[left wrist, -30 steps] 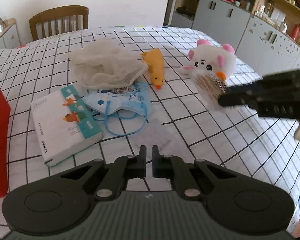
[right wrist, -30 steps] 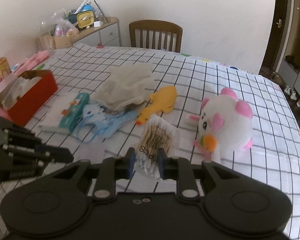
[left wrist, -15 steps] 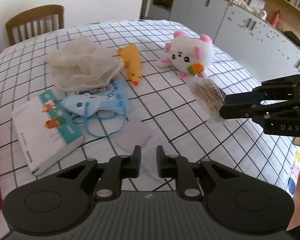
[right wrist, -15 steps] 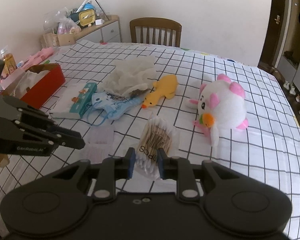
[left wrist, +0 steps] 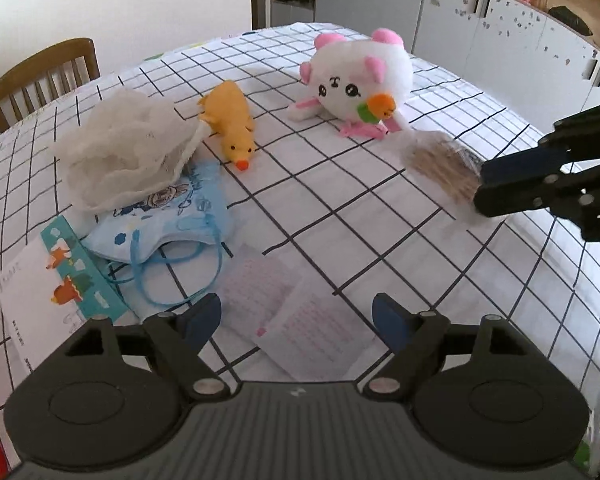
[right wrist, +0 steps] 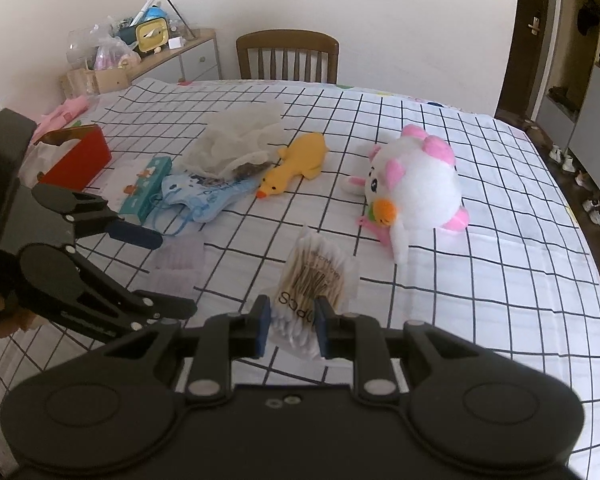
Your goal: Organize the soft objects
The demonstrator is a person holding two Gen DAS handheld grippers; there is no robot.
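My left gripper [left wrist: 296, 320] hangs low over the checked tablecloth [left wrist: 380, 216], its jaws opening wide. A flat clear packet with pink print [left wrist: 284, 304] lies on the cloth between the fingers, and the pads do not touch it. My right gripper [right wrist: 291, 326] is shut on a clear bag of cotton swabs [right wrist: 312, 276], held just above the table. The left wrist view shows that bag [left wrist: 440, 164] at the right. A white and pink plush [left wrist: 360, 84], a yellow duck plush [left wrist: 232, 128], a white mesh cloth [left wrist: 128, 152] and a blue mask pack [left wrist: 168, 216] lie beyond.
A tissue pack [left wrist: 60, 292] lies at the left beside the mask pack. A red box [right wrist: 76, 156] stands further left. A wooden chair [right wrist: 288, 56] is at the table's far side, a cluttered sideboard [right wrist: 160, 52] is by the wall, and grey cabinets [left wrist: 500, 20] are behind.
The left gripper's jaws went from shut to wide apart, and it swung right and sank toward the clear packet. The right gripper kept its hold on the swab bag.
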